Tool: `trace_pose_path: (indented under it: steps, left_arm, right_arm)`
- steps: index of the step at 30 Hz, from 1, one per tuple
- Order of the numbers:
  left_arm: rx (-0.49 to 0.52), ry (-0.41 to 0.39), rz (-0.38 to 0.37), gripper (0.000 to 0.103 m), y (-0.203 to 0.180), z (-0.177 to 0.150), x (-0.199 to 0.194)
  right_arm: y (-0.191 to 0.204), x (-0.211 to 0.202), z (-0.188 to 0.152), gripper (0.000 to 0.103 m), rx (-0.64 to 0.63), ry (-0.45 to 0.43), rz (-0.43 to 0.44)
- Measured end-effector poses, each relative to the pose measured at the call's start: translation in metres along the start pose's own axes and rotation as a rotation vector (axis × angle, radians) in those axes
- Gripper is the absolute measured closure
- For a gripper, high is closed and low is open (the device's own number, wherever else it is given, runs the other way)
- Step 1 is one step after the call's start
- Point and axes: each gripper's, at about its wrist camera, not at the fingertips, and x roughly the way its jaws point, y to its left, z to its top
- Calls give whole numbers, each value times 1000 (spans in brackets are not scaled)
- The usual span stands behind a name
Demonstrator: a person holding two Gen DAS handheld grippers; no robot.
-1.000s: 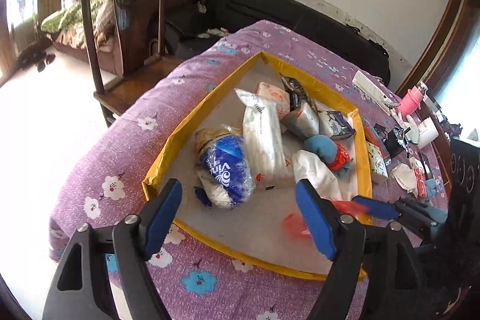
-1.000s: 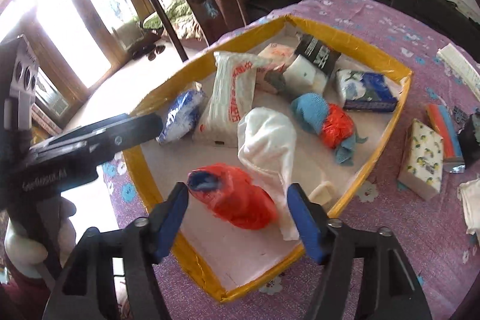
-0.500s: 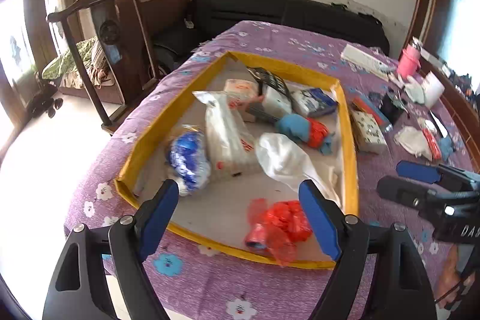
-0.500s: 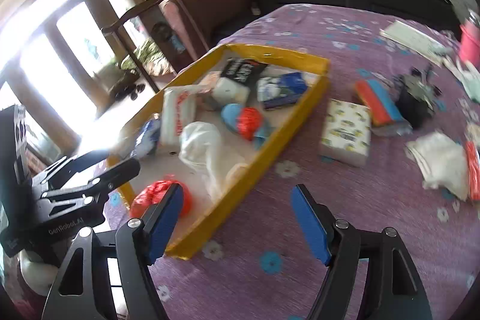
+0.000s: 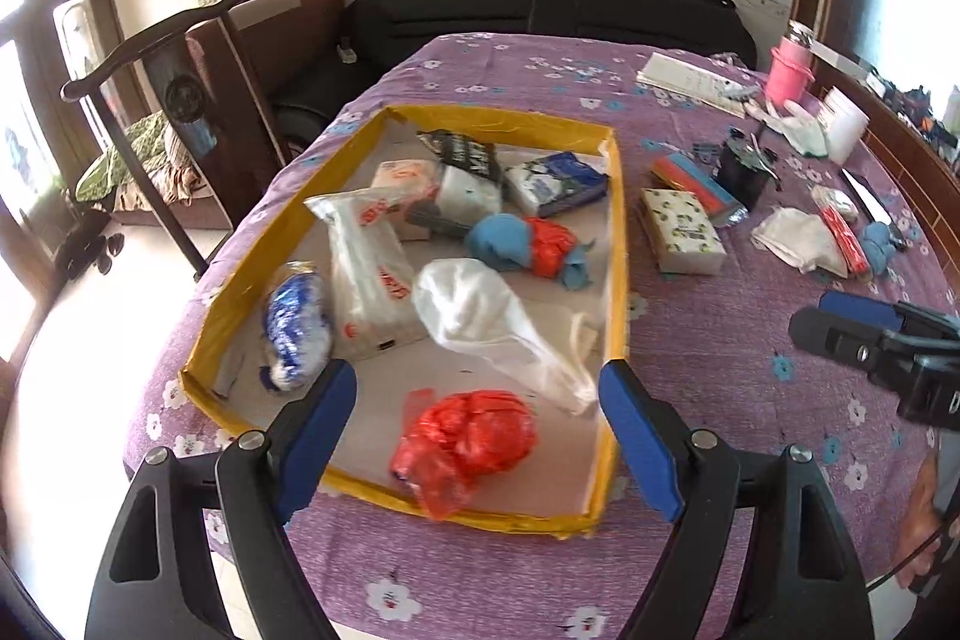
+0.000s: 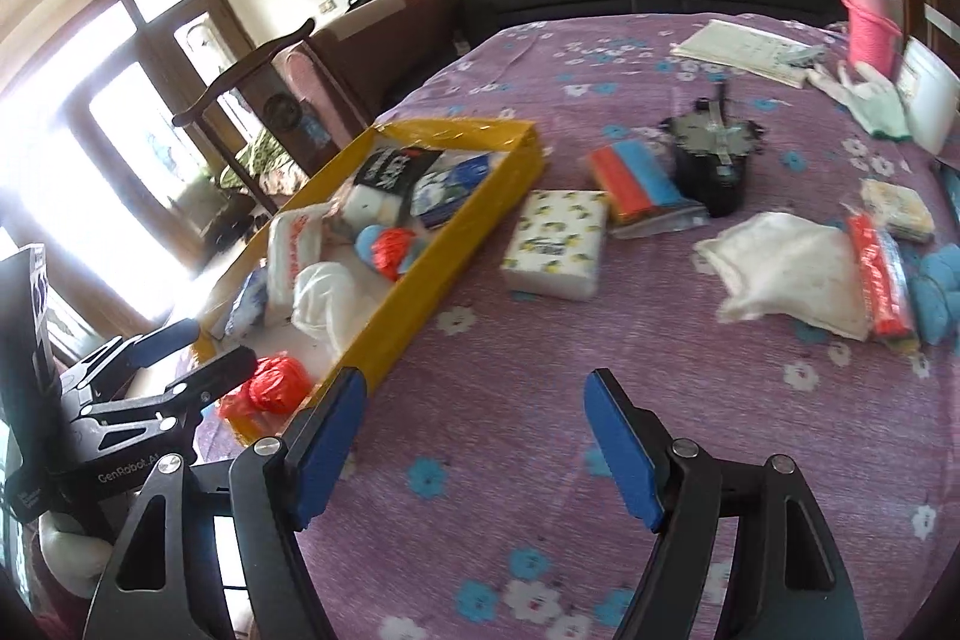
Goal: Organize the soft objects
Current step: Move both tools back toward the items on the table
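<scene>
Right gripper (image 6: 474, 436): I am holding it wide open, jaws just opened, nothing between.
White cloth (image 6: 786, 274): lying outside yellow tray (image 6: 420, 298).
Handling: limp, light; I am judging a bunched fold best.

Your left gripper (image 5: 477, 415) is angled down, jaws wide apart, nothing btwn the blue pads. Your right gripper (image 6: 477, 433) is tilted down too, jaws just been opening, now wide w/ nothing btwn them. It sits just beside the left.
</scene>
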Motion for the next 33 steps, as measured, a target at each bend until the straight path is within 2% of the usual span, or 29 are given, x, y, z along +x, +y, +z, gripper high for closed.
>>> trace_pose_path:
  steps: [11, 25, 28, 33]
  left_arm:
    - [64, 27, -47, 18, -38, -4, 3]
    - [120, 59, -87, 18, -70, -8, 6]
    - [107, 76, -121, 18, -73, -7, 10]
    - [64, 125, -221, 18, -81, -4, 22]
  right_arm:
    - [-63, -24, -13, 23, 125, -20, -41]
    - [-93, -43, -20, 21, 138, -63, -101]
    - [-102, -45, -18, 21, 130, -84, -133]
    - [-122, -41, -9, 19, 110, -135, -224]
